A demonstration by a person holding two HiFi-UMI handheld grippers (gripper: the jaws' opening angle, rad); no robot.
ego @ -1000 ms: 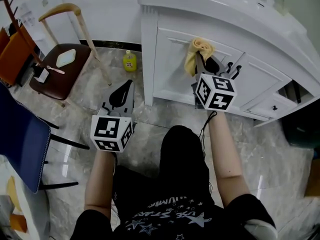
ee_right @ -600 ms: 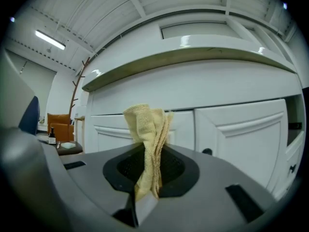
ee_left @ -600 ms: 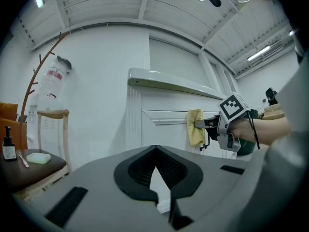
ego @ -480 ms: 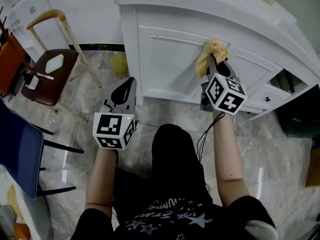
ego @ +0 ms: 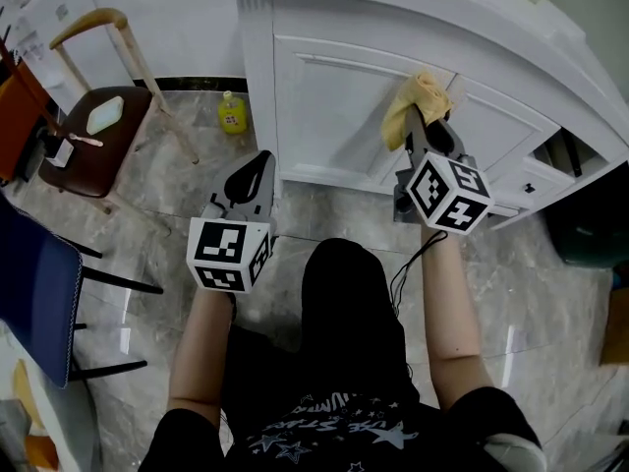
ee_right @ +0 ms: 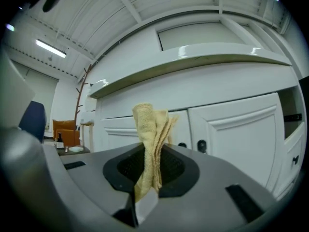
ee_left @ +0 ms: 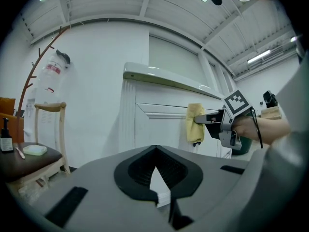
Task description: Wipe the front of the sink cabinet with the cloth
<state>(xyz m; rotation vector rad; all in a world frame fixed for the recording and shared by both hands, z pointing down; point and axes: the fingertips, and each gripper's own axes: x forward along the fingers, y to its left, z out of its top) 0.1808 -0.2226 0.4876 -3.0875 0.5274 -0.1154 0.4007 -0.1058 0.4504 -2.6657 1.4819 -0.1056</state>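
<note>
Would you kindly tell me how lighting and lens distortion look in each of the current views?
Head view: even light, sharp, with a bright glare streak on the floor. Left gripper view: strong fisheye, black corners, a strip light blown out. Right gripper view: the same fisheye bows the countertop into an arc; the cloth up close is sharp.

Item: cloth (ego: 417,100). Yellow towelling, folded into a bunched, creased strip. It stands upright, pinched at its lower part between the closed jaws of the right gripper (ego: 418,134). Its free upper end lies against the cabinet front, high up, just beside the line where two doors meet.

Item: sink cabinet (ego: 329,116). White, front made of panelled doors with raised mouldings. Small dark knobs (ee_right: 202,145) sit near the door edges, and a pale countertop (ego: 413,13) overhangs the front.
</note>
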